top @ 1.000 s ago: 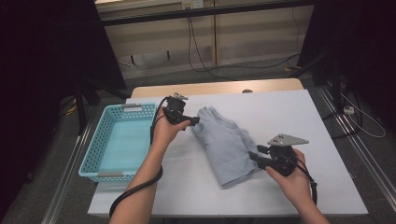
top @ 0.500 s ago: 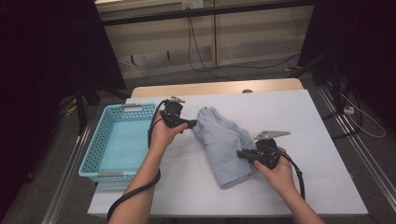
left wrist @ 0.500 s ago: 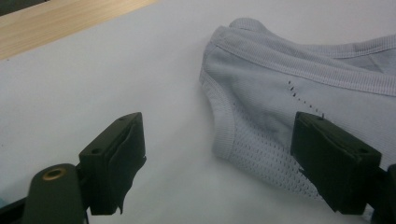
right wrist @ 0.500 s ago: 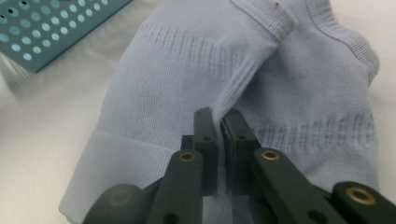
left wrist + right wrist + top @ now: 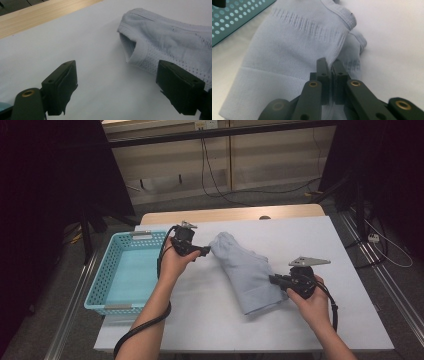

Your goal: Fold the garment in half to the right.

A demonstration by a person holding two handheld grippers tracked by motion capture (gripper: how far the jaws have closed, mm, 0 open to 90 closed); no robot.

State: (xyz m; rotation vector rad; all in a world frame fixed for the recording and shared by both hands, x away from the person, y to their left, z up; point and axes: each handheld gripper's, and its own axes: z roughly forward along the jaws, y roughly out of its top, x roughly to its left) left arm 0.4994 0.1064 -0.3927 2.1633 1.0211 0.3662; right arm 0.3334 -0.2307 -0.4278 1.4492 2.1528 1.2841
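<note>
Since a second ago the right gripper point(image 5: 274, 280) has slid leftward onto the cloth's edge, and its jaws, which stood apart then, have closed.

Largest is the white table point(image 5: 310, 240), smooth and matte, with a strip of pale wood along its far edge. On its left end sits a turquoise plastic basket point(image 5: 107, 270), rectangular, its walls a lattice of small holes. Middle of the table lies the folded garment point(image 5: 245, 270), pale blue-grey knit, soft and ribbed, with a mesh-like panel and a thick hem.

That right gripper meets the garment's near right edge; its black jaws are pressed together, seemingly pinching a fold, though the cloth between the pads is hard to make out. At the garment's far left end the left gripper point(image 5: 206, 251) stands wide open, holding nothing, one jaw just beside the hem.
</note>
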